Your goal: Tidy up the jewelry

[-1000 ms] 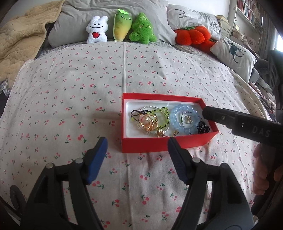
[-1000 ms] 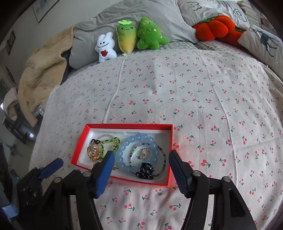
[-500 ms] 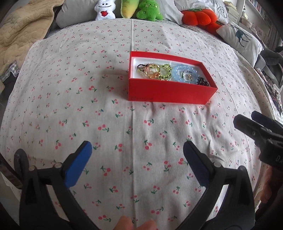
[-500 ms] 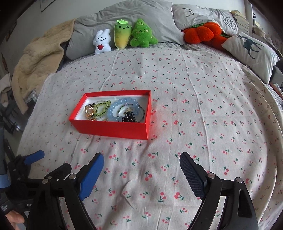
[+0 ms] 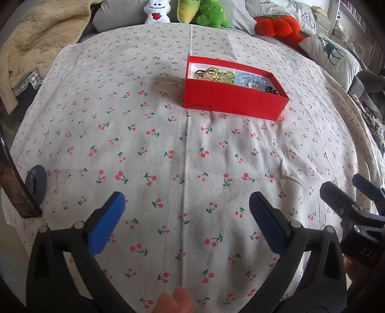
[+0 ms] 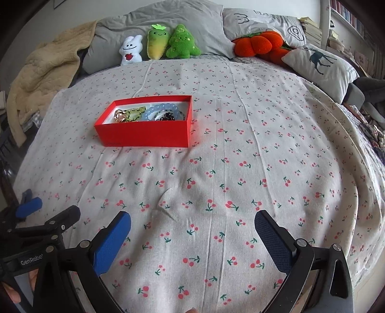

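An open red box (image 5: 234,101) sits on the cherry-print bedsheet (image 5: 168,156), holding a gold ring cluster (image 5: 213,73), a green bracelet (image 6: 134,113), a pale blue bead bracelet (image 6: 163,109) and a black piece (image 6: 167,117). My left gripper (image 5: 186,199) hovers over bare sheet well in front of the box, open and empty. My right gripper (image 6: 193,214) is just as far back from the red box (image 6: 144,133); its jaws are opening with nothing between them. Each gripper shows at the edge of the other's view: right gripper (image 5: 341,183), left gripper (image 6: 55,207).
Plush toys (image 6: 156,44) and grey pillows (image 6: 168,21) line the head of the bed. An orange plush (image 6: 257,43) and a deer pillow (image 6: 320,62) lie at the back right, a beige blanket (image 6: 45,69) at the back left. The sheet drops off at right.
Both grippers pulled back from the box toward the near side of the bed, and both sets of jaws spread wider. The box and its jewelry stayed put.
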`<action>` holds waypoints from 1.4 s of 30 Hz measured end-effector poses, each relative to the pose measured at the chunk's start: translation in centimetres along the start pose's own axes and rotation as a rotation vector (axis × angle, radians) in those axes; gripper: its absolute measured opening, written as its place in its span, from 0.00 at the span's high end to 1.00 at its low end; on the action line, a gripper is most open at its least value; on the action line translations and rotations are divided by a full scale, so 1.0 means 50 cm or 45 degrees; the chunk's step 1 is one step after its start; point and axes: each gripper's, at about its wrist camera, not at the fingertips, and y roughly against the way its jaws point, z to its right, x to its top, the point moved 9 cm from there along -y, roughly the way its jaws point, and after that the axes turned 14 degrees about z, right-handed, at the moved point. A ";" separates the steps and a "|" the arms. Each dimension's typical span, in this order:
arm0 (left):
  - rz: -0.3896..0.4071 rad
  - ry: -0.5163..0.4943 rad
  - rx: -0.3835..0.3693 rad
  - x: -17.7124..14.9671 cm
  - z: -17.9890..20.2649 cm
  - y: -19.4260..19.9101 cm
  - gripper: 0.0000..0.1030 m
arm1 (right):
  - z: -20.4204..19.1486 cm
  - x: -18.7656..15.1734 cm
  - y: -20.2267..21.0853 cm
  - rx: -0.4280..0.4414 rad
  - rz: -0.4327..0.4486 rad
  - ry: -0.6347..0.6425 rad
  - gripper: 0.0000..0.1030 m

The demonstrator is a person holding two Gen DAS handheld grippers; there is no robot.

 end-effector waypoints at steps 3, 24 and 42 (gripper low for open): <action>0.008 -0.013 -0.004 -0.001 0.011 0.006 0.01 | -0.004 -0.012 0.004 -0.009 -0.016 -0.001 0.00; 0.007 -0.052 0.022 -0.008 0.020 0.000 0.01 | 0.017 -0.013 0.008 -0.056 -0.006 -0.036 0.00; 0.014 -0.050 0.034 -0.003 0.017 0.002 0.01 | 0.018 -0.015 0.010 -0.073 -0.008 -0.029 0.00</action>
